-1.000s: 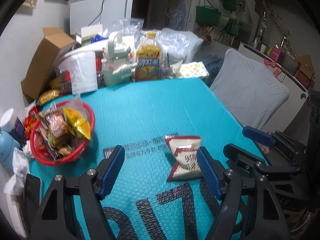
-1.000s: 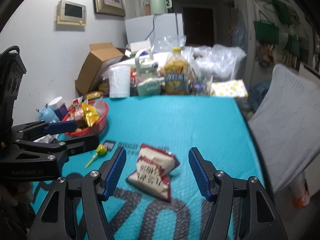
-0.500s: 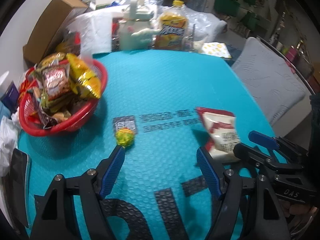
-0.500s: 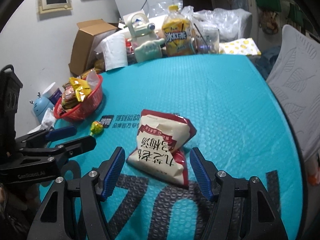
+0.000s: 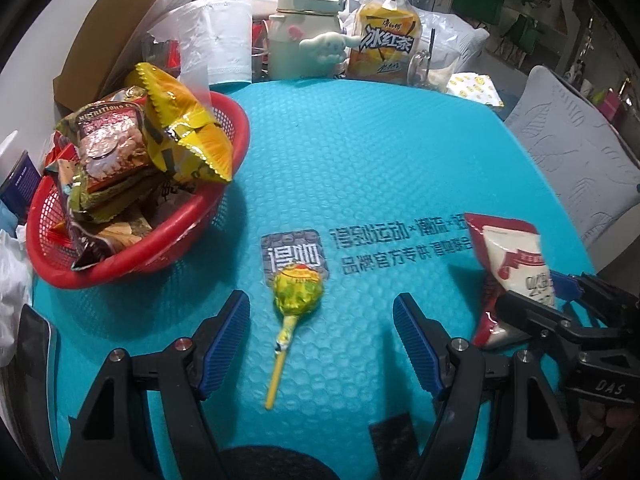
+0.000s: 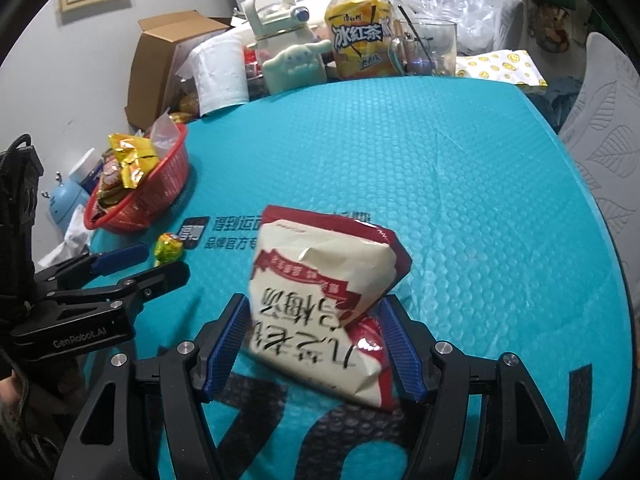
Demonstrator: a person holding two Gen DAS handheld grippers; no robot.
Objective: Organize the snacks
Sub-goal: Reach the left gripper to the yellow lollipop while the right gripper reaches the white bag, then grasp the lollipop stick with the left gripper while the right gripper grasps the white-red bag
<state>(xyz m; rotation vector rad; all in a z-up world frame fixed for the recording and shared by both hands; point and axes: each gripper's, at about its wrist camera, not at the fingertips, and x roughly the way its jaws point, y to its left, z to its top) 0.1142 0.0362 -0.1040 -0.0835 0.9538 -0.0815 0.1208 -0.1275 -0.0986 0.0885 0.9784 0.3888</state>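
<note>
A yellow-wrapped lollipop [image 5: 298, 292] lies on the teal bubble mat [image 5: 360, 160], its stick pointing toward me. My left gripper [image 5: 320, 312] is open and straddles it low over the mat, pads apart from it. A white and red snack bag [image 6: 320, 292] lies between the blue pads of my right gripper [image 6: 316, 312], which is open, pads close beside the bag's edges. The red basket [image 5: 160, 240], heaped with several snack packets, stands at the mat's left. In the right wrist view I see the left gripper [image 6: 132, 264], the lollipop [image 6: 170, 248] and the basket [image 6: 160, 184].
Along the far edge stand an iced tea bottle [image 5: 386, 40], a cream jug [image 5: 304, 32], a paper roll [image 5: 224, 44], a glass [image 6: 426, 48] and a cardboard box [image 5: 104, 36]. A grey cushioned chair [image 5: 572, 160] borders the right side.
Both grippers have come down toward the mat. The left one swung over to the lollipop, now between its fingers. The right one moved onto the snack bag, now between its pads.
</note>
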